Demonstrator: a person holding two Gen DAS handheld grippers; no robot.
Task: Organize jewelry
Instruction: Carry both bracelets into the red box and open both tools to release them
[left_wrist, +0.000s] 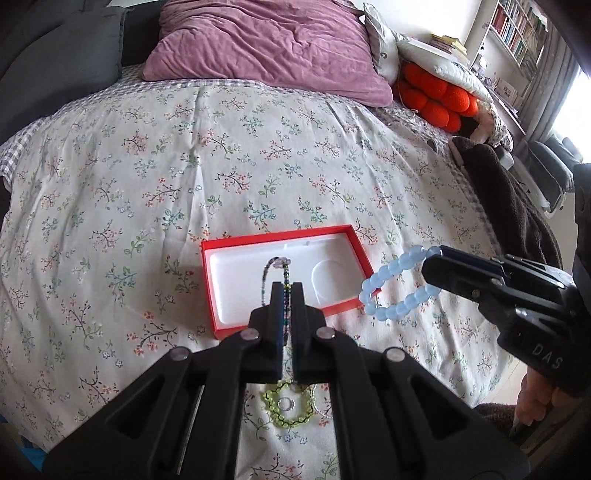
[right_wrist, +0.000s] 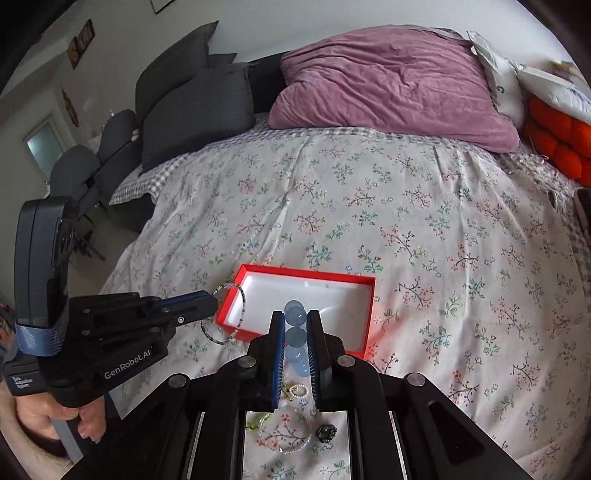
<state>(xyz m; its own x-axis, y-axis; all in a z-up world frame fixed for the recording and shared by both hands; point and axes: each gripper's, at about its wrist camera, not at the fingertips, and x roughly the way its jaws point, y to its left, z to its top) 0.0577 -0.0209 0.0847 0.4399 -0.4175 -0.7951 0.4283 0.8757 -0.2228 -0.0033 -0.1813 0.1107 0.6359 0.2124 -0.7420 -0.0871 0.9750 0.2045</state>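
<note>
Left tongs (left_wrist: 287, 291) clenched on one thin beaded bracelet (left_wrist: 275, 267); right tongs (right_wrist: 295, 321) on one blue bracelet (right_wrist: 295, 338) (both above one red box (right_wrist: 364, 282)).

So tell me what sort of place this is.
Most likely a bedroom at home. The work surface is a bed with a floral duvet, a mauve pillow at its head, and a bookshelf against the far wall. The red box lies on the duvet.
</note>
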